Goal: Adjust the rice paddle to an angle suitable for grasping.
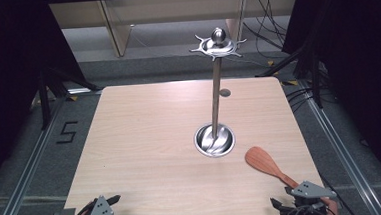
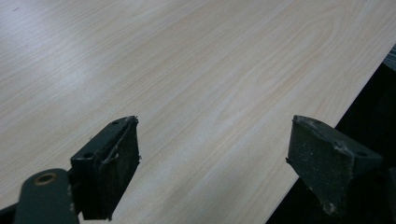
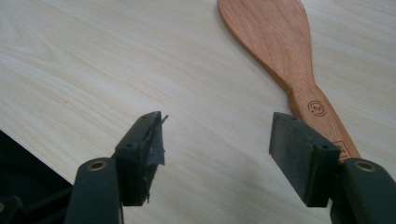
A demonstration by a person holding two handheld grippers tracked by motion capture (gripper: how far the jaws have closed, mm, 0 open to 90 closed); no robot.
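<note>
The table (image 1: 145,140) is lit evenly from above, while the surroundings are left dark. A pale sheen is seen on the far tabletop, and bright glints on the steel stand (image 1: 216,93). Short, soft shadows are cast. In the gripper views the wood grain is rendered sharply, the near jaws slightly softened; a washed-out patch is seen at upper left.

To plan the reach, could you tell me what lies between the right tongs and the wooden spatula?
Bare tabletop, in the right gripper view: the open right tongs stand beside the wooden spatula handle.
</note>
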